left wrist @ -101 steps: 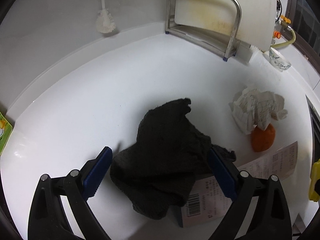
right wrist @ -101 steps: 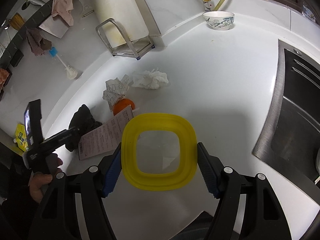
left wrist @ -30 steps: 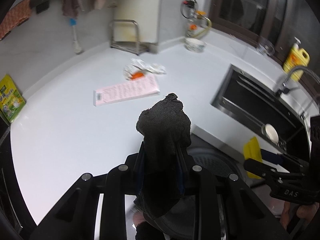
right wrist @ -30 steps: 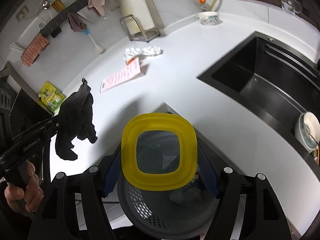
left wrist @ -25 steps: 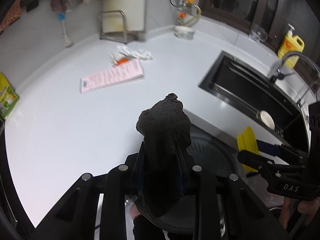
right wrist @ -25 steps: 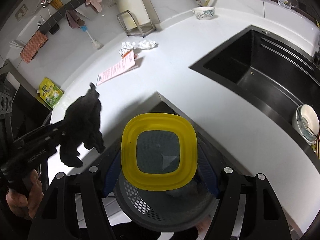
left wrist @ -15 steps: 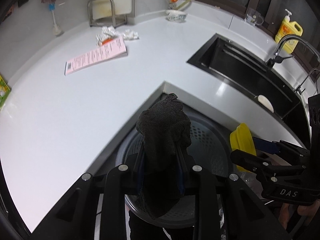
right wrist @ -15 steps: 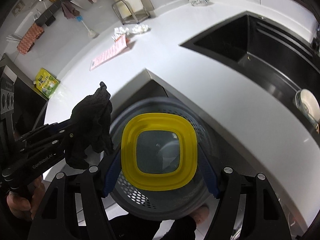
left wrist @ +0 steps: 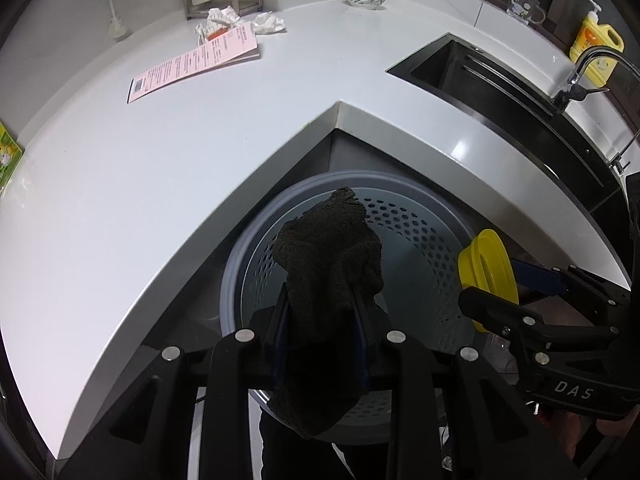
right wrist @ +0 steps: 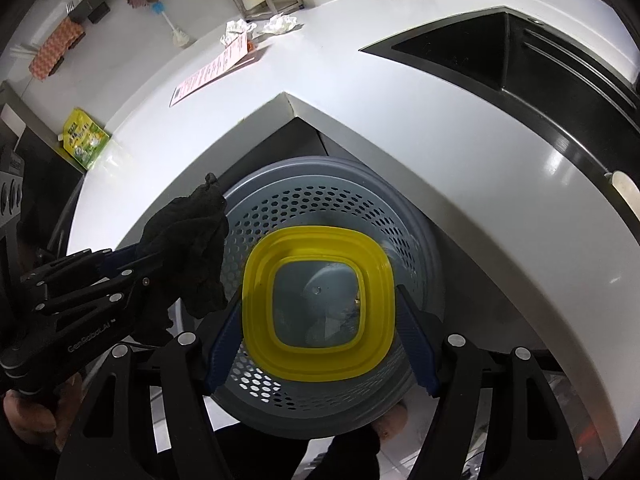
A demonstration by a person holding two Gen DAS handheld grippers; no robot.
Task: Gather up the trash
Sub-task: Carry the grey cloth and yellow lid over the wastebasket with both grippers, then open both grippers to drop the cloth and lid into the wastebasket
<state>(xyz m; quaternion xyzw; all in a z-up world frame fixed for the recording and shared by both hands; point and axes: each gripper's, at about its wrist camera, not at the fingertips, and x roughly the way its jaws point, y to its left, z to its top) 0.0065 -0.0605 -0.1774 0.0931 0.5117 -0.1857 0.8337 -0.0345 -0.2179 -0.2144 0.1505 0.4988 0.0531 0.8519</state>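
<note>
While the left gripper (left wrist: 320, 320) hangs over the grey bin (left wrist: 420, 240), its jaws are opening around the black cloth (left wrist: 328, 256) still between them. Beside it over the bin, the right gripper (right wrist: 320, 312) clamps the yellow lid (right wrist: 318, 304). Beyond the bin, a pink paper (left wrist: 196, 64) lies on the surface (left wrist: 160, 152).

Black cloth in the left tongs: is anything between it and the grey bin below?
Nothing visible. The black cloth hangs over the grey bin, whose mouth is open. The left tongs are opening around it. The yellow lid in the right tongs sits off to one side.
</note>
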